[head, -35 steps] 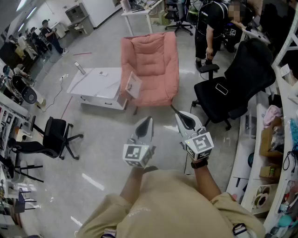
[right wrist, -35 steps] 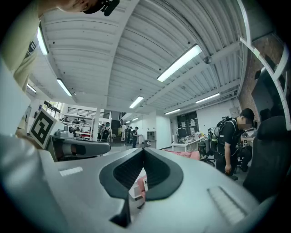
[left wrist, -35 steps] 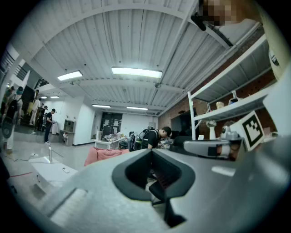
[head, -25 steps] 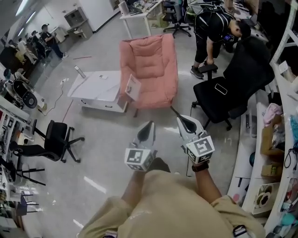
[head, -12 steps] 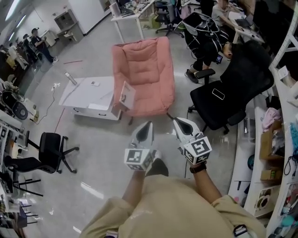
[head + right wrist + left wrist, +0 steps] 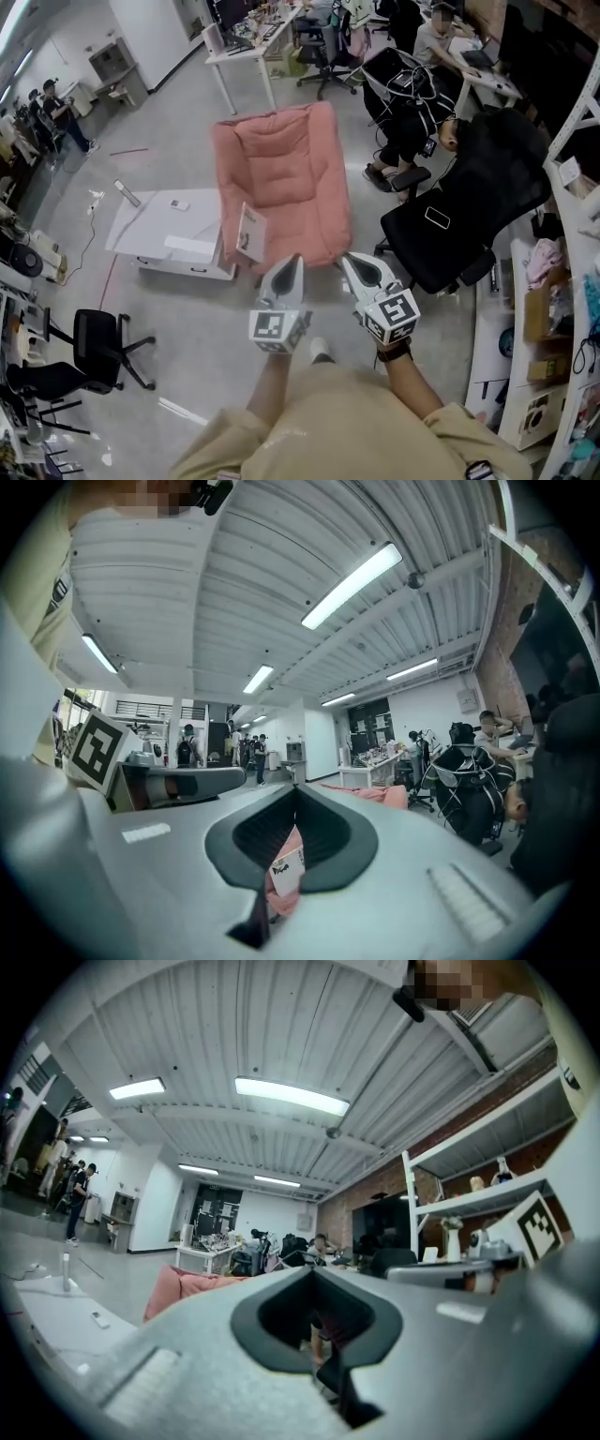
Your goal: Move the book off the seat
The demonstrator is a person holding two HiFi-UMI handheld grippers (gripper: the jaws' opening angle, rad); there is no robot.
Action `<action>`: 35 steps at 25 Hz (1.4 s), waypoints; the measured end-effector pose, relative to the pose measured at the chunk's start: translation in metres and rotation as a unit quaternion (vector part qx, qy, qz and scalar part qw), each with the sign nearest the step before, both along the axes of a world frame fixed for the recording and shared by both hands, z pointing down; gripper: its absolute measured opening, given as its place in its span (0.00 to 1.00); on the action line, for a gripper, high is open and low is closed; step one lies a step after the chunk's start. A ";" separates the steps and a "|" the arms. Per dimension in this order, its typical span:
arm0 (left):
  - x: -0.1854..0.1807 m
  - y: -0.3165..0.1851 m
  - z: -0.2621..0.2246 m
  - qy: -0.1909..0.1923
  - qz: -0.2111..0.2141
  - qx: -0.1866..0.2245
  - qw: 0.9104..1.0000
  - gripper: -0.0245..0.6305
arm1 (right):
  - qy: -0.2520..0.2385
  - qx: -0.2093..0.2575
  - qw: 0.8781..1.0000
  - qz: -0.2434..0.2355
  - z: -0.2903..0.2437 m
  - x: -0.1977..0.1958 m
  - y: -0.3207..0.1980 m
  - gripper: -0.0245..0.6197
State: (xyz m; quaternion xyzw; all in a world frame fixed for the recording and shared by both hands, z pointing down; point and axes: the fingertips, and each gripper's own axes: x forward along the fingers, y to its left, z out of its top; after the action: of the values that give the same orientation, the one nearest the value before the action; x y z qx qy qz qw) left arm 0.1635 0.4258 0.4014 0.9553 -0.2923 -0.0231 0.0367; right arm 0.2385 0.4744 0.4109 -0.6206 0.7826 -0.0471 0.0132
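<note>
Left gripper (image 6: 291, 263), right gripper (image 6: 350, 260) both pressed together, empty, book (image 6: 249, 233) upright at pink seat's (image 6: 281, 173) edge

Open-plan office/lab: desks (image 6: 246, 49), office chairs (image 6: 469, 202), shelving (image 6: 567, 244), polished floor (image 6: 178, 337), strip lights (image 6: 291, 1096).

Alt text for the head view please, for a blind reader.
A person, seen from above, points the left gripper and right gripper, both shut and empty, toward a pink armchair with a white book propped at its front edge. A low white table flanks it on one side, a black office chair on the other.
</note>
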 end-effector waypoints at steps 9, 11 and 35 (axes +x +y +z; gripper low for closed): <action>0.007 -0.078 0.002 -0.001 0.016 0.009 1.000 0.04 | 0.002 0.002 1.000 0.022 -0.001 0.009 -0.079 0.05; 0.005 -0.092 0.003 0.001 0.013 0.005 1.000 0.04 | 0.003 0.007 1.000 0.023 -0.004 0.009 -0.095 0.05; 0.046 -0.179 0.031 0.022 -0.035 -0.047 0.998 0.04 | 0.004 -0.013 1.000 -0.016 0.013 0.052 -0.193 0.05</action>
State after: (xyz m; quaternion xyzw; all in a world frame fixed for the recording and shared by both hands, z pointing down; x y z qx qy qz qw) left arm 0.2100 0.2467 0.4320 0.9410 -0.3255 -0.0314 0.0874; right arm 0.2908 0.2818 0.4242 -0.6080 0.7920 -0.0551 0.0017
